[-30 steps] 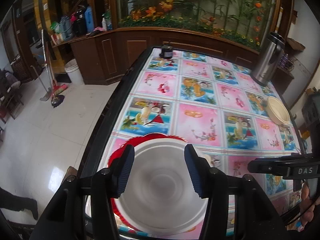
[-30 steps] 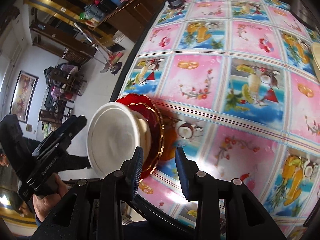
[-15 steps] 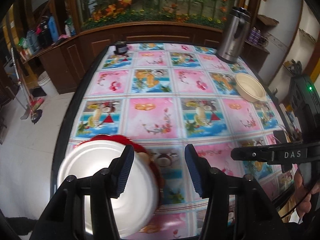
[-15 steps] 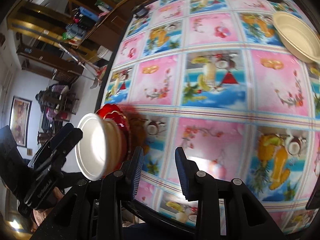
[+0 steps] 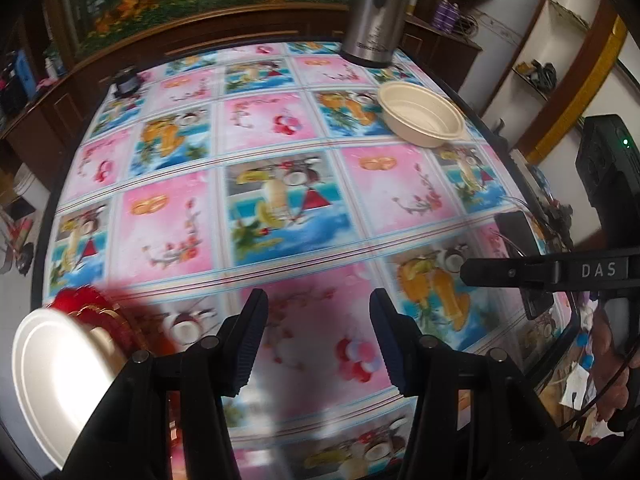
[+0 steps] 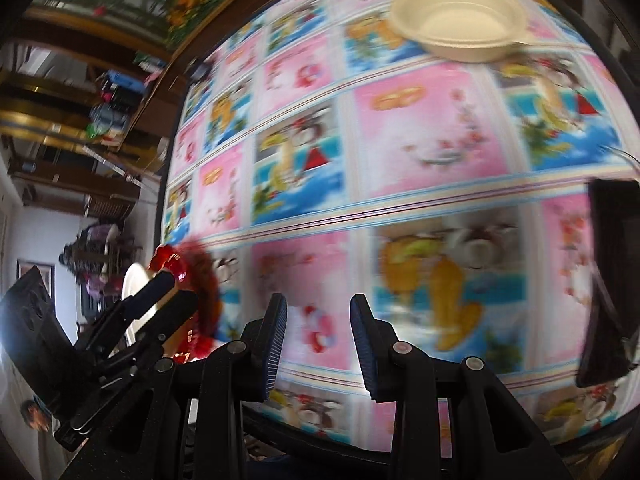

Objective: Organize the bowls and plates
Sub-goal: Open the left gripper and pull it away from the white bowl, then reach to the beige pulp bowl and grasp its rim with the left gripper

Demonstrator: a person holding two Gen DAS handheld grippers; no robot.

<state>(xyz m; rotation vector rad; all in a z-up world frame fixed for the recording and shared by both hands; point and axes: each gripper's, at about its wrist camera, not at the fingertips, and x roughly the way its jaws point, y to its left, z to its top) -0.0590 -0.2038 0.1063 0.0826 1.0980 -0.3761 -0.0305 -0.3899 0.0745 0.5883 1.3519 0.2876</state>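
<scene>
Blur smears the white plate (image 5: 60, 380) on the red plate (image 5: 96, 312) at the bench's (image 5: 280, 152) near-left edge; the cream bowl (image 5: 420, 120) sits far right; both grippers' (image 5: 318, 340) (image 6: 318, 340) fingers hang released, empty, over open middle.

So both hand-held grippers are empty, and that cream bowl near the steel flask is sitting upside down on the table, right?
Not quite: the cream bowl sits upright, its hollow showing in the left wrist view. It is near the steel flask, and both the left hand-held gripper and the right hand-held gripper are empty.
</scene>
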